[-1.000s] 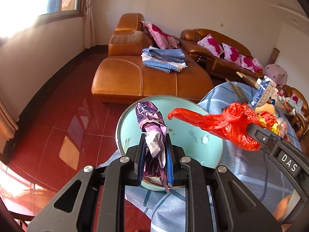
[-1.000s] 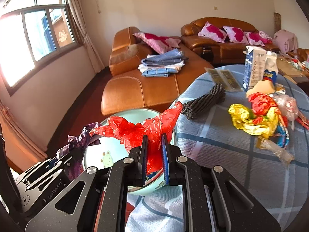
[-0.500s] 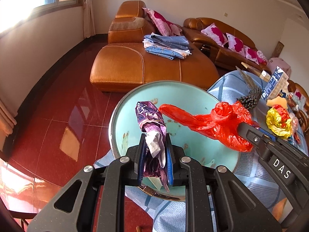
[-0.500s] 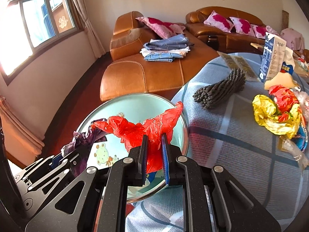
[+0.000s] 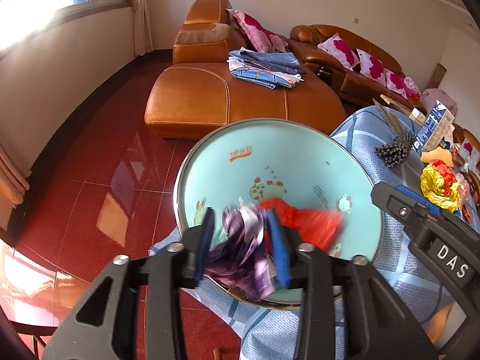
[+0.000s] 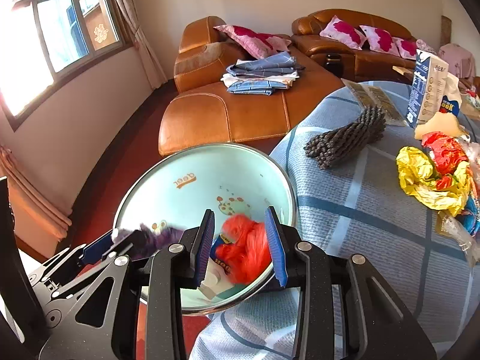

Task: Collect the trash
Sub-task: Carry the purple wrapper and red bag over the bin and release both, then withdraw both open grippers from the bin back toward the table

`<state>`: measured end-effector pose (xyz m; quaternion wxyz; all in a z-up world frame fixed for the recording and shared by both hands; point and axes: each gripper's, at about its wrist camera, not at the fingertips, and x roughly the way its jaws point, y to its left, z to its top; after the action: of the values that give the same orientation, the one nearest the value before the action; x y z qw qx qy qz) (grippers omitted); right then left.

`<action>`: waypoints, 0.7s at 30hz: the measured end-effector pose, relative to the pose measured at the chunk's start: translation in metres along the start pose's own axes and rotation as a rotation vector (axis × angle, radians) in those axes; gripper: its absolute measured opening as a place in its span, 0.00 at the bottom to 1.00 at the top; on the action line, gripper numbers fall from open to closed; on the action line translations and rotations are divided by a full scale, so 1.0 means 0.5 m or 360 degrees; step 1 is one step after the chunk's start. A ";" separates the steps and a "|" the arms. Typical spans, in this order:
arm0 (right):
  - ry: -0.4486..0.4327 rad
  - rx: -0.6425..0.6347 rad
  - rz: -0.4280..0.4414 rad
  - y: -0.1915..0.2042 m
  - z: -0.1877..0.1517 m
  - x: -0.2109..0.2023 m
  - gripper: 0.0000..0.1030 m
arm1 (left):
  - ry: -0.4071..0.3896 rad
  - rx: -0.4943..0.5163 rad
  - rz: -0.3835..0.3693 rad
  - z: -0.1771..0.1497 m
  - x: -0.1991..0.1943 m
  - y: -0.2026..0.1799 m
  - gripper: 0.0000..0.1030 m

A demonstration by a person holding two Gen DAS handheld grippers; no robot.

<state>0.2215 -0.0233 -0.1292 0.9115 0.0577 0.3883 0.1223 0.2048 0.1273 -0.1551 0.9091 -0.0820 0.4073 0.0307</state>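
A light blue cartoon-printed basin [image 5: 279, 162] [image 6: 192, 180] sits at the edge of the blue checked table. My left gripper [image 5: 241, 240] is open above it, and a purple wrapper [image 5: 243, 249], blurred, is dropping between its jaws. My right gripper [image 6: 240, 240] is open too, with the red plastic bag [image 6: 246, 246] [image 5: 309, 225] falling into the basin below it. Other scraps lie in the basin bottom [image 6: 216, 282].
On the table lie a yellow and red foil wrapper [image 6: 432, 177] [image 5: 438, 186], a dark grey bundle [image 6: 348, 141], a blue carton [image 6: 426, 90] and clear plastic scraps [image 6: 456, 234]. An orange leather sofa [image 5: 240, 99] with folded cloths stands beyond; red tiled floor to the left.
Both grippers have opened over the basin. The purple wrapper and the red bag have left the jaws and are falling into it. Both grippers also moved closer over the basin.
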 end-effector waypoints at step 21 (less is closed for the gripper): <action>-0.0162 0.0126 -0.0090 -0.084 -0.004 -0.121 0.60 | -0.0101 0.0041 0.0060 -0.018 -0.090 -0.056 0.79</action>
<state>0.1870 -0.0798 -0.0969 0.9302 0.0890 0.3474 0.0780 0.1717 0.0985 -0.1242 0.9219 -0.0617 0.3799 0.0452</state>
